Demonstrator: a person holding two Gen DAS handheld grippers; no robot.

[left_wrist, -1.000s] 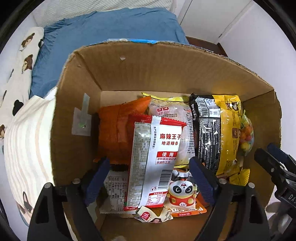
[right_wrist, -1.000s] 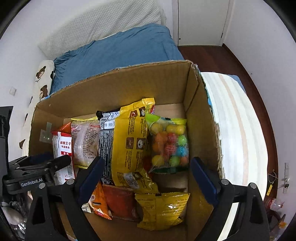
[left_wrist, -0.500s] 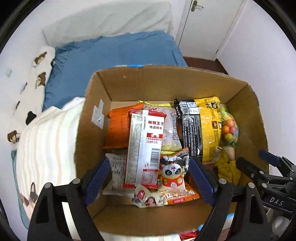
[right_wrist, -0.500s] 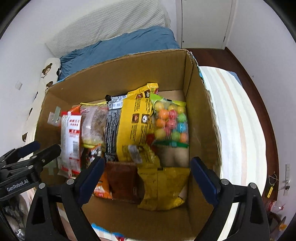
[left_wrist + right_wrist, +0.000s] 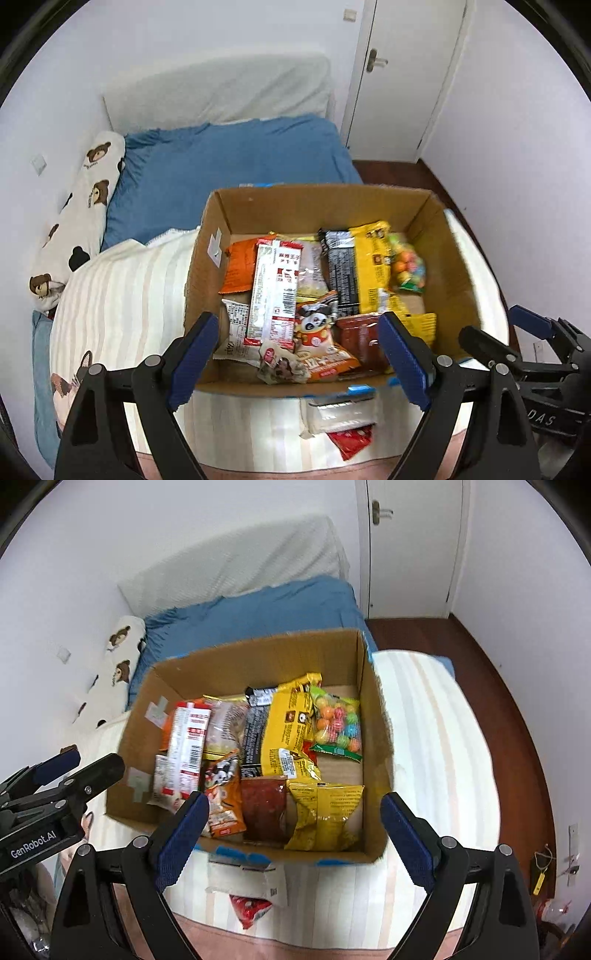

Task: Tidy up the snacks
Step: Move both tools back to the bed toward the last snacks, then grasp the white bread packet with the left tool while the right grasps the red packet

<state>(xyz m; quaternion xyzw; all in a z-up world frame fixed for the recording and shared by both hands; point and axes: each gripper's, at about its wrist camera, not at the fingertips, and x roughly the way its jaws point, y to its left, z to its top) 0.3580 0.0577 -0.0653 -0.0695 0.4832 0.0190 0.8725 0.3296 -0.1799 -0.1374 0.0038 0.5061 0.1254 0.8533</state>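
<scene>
Snacks mostly packed: cardboard box [image 5: 207,258] on the striped blanket [image 5: 122,295] of the bed, holding the yellow-black bag [image 5: 291,723], candy-ball bag [image 5: 338,722], red-white strip pack [image 5: 275,291], panda pack [image 5: 314,325] and small yellow bag [image 5: 325,812] among others. Left outside, just before the near wall: a clear-white packet [image 5: 247,880] over a red wrapper [image 5: 249,908]. Probably near the end, those two remaining. Left claw [image 5: 295,365] apart, empty. Right claw [image 5: 291,840] apart, empty, above the near wall.

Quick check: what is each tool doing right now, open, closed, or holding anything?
Left tool: open, holding nothing, above the cardboard box.
Right tool: open, holding nothing, above the same box.
</scene>
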